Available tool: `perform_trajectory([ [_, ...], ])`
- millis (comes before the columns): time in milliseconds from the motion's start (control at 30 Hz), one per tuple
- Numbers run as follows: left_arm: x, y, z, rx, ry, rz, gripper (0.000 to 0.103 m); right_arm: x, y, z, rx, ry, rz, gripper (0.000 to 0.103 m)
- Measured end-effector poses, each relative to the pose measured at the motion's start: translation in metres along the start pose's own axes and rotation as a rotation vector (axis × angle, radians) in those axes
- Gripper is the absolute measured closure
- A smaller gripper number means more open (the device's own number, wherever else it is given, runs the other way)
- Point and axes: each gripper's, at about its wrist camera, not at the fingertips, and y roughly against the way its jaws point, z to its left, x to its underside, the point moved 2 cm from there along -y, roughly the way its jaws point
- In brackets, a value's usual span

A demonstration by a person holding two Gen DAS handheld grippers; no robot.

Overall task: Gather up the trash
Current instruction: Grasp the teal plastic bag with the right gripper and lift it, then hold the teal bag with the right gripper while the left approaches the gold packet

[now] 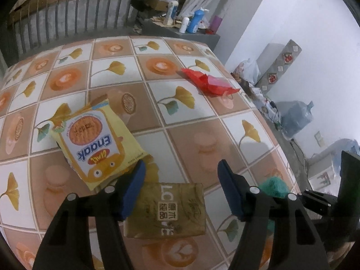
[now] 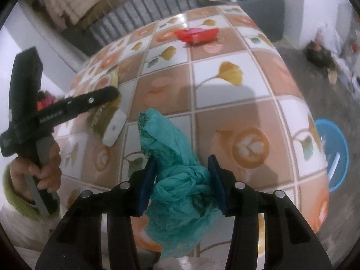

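Observation:
On the tiled tablecloth (image 1: 191, 121) lie a yellow Enaak snack bag (image 1: 94, 139), an olive-gold packet (image 1: 166, 211) and a crumpled red wrapper (image 1: 209, 82). My left gripper (image 1: 182, 177) stands open just over the olive-gold packet; the right pad is clear of the packet's edge. My right gripper (image 2: 182, 159) is shut on a crumpled teal plastic bag (image 2: 180, 191) near the table's front edge, its blue pads pressing both sides. The right wrist view also shows the red wrapper (image 2: 195, 34) far back and a hand (image 2: 36, 171) holding the left gripper.
A blue basin (image 2: 333, 153) sits on the floor right of the table. Bottles (image 1: 193, 21) stand on a grey ledge behind the table, by a railing. A large water jug (image 1: 297, 119) and clutter line the white wall at right.

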Motion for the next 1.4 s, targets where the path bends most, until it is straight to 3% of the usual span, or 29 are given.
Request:
perform_trajectory([
  [100, 0.004, 0.003, -0.001, -0.001, -0.001, 0.034, 0.039, 0.004, 0.004, -0.006, -0.011, -0.030, 0.000, 0.059],
  [533, 0.062, 0.053, 0.008, 0.245, 0.121, 0.088, 0.038, 0.007, 0.004, -0.014, -0.105, -0.087, 0.045, 0.057],
  [600, 0.066, 0.058, 0.003, 0.213, 0.101, 0.064, 0.035, 0.009, 0.005, -0.016, -0.122, -0.092, 0.054, 0.055],
  [667, 0.066, 0.065, -0.003, 0.118, 0.047, -0.001, 0.032, 0.008, 0.006, -0.015, -0.125, -0.089, 0.056, 0.051],
  [800, 0.053, 0.063, -0.020, 0.046, -0.108, -0.098, 0.017, 0.006, 0.011, -0.014, -0.107, -0.079, 0.036, 0.050],
  [900, 0.043, 0.033, -0.018, -0.030, -0.174, -0.055, 0.016, 0.004, 0.010, -0.013, -0.114, -0.086, 0.032, 0.050],
  [967, 0.043, 0.016, -0.012, -0.065, -0.177, -0.011, 0.016, 0.006, 0.007, -0.013, -0.121, -0.089, 0.041, 0.050],
  [1033, 0.048, 0.009, -0.008, -0.040, -0.143, 0.012, 0.016, 0.008, 0.007, -0.014, -0.127, -0.098, 0.054, 0.049],
  [1133, 0.059, 0.012, -0.007, -0.003, -0.107, -0.001, 0.017, 0.012, 0.010, -0.012, -0.129, -0.061, 0.073, 0.041],
  [1233, 0.066, 0.016, -0.006, -0.056, -0.084, -0.024, 0.035, 0.019, 0.008, -0.003, -0.103, 0.002, 0.087, 0.041],
  [1300, 0.069, 0.018, -0.006, -0.070, -0.068, -0.024, 0.038, 0.022, 0.007, 0.002, -0.076, 0.032, 0.084, 0.050],
  [1400, 0.073, 0.022, -0.010, -0.101, -0.037, -0.014, 0.040, 0.025, 0.007, 0.009, -0.059, 0.058, 0.075, 0.053],
])
